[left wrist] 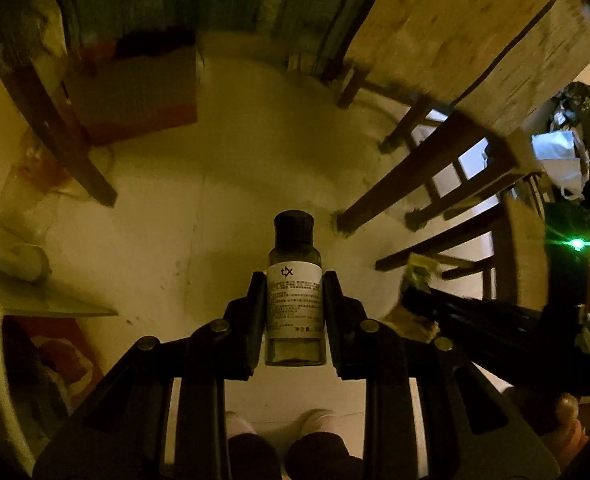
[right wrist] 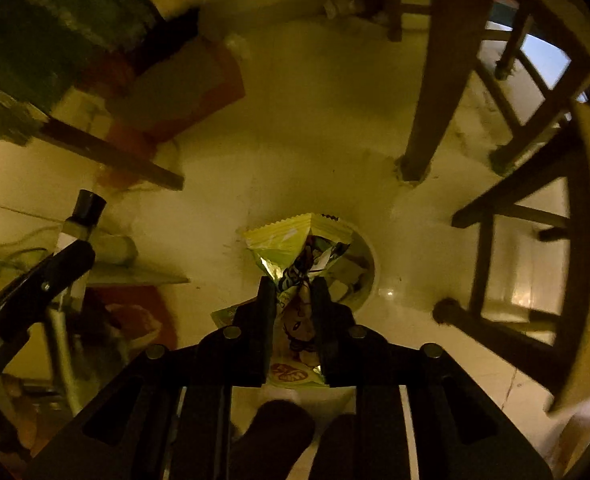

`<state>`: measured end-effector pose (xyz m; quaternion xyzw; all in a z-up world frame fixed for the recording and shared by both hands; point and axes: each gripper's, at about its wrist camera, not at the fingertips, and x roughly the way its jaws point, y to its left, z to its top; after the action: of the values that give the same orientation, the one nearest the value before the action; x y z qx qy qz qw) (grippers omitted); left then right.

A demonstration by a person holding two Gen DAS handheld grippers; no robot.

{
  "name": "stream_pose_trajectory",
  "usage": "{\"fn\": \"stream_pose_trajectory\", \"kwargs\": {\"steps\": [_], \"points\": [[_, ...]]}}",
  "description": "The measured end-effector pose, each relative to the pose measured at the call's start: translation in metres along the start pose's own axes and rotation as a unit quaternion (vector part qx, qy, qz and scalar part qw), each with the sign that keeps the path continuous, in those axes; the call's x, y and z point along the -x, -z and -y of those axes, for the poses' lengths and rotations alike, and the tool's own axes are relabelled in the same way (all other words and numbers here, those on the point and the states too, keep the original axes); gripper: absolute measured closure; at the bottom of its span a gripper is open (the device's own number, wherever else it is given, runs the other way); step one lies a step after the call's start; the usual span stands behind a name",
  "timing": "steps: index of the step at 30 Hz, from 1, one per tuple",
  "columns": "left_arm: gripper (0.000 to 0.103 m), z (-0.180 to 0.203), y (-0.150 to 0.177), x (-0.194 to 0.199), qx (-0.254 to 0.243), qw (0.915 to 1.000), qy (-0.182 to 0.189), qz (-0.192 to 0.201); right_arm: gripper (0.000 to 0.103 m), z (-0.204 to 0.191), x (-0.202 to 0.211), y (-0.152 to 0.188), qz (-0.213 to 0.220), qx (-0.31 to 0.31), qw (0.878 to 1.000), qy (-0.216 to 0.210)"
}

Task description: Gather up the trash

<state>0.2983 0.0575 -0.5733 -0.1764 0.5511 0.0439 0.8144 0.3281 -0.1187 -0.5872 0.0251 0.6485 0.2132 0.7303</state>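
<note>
Pointing floorward, the left hand-held gripper (left wrist: pixel 294 280) clamps a labelled, dark-capped bottle (left wrist: pixel 294 292), the right hand-held gripper (right wrist: pixel 293 286) pinches a crumpled yellow-green snack wrapper (right wrist: pixel 295 252).

Both wrist views look steeply down at pale floor (left wrist: pixel 199 208) from well above. Shared: floor, wooden chair legs (right wrist: pixel 427 92) right-ahead of each gripper.
</note>
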Motion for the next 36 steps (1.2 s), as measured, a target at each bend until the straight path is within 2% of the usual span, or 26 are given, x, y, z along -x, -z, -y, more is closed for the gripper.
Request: {"fn": "stream_pose_trajectory", "kwargs": {"steps": [4,6,9,11,15,20,23,26,29,32,36], "points": [[0.076,-0.012,0.011,-0.040,0.001,0.9999,0.002,-0.013,0.082,0.009,-0.044,0.000,-0.013,0.004,1.000,-0.007],[0.076,-0.015,0.014,-0.056,0.000,0.9999,0.001,-0.017,0.068,0.012,-0.058,0.001,-0.018,0.003,1.000,-0.010],[0.076,-0.017,0.015,-0.076,0.001,0.9997,0.000,-0.025,0.054,0.019,-0.074,0.000,-0.026,-0.007,0.999,-0.021],[0.076,-0.017,0.015,-0.086,0.004,0.9995,0.002,-0.031,0.050,0.023,-0.079,0.000,-0.032,-0.012,0.999,-0.021],[0.076,-0.010,0.014,-0.101,0.004,0.9988,0.006,-0.049,0.050,0.033,-0.072,0.002,-0.038,-0.016,0.999,-0.016],[0.076,0.009,0.015,-0.112,0.000,0.9957,0.029,-0.088,0.050,0.036,-0.050,0.002,-0.030,-0.008,1.000,0.005],[0.072,0.023,0.015,-0.112,-0.008,0.9945,0.020,-0.103,0.050,0.036,-0.025,0.000,-0.020,-0.003,1.000,0.015],[0.071,0.037,0.012,-0.101,-0.017,0.9935,0.002,-0.113,0.050,0.033,0.004,-0.004,-0.013,0.002,1.000,0.023],[0.071,0.047,0.005,-0.071,-0.017,0.9934,-0.004,-0.113,0.050,0.027,0.046,-0.008,-0.004,0.001,1.000,0.022],[0.071,0.058,-0.006,-0.021,-0.019,0.9949,-0.007,-0.099,0.050,0.016,0.096,-0.012,0.009,0.008,1.000,0.024],[0.071,0.076,-0.024,0.067,-0.028,0.9972,-0.020,-0.066,0.050,-0.003,0.170,-0.018,0.037,0.023,0.999,0.020]]}}
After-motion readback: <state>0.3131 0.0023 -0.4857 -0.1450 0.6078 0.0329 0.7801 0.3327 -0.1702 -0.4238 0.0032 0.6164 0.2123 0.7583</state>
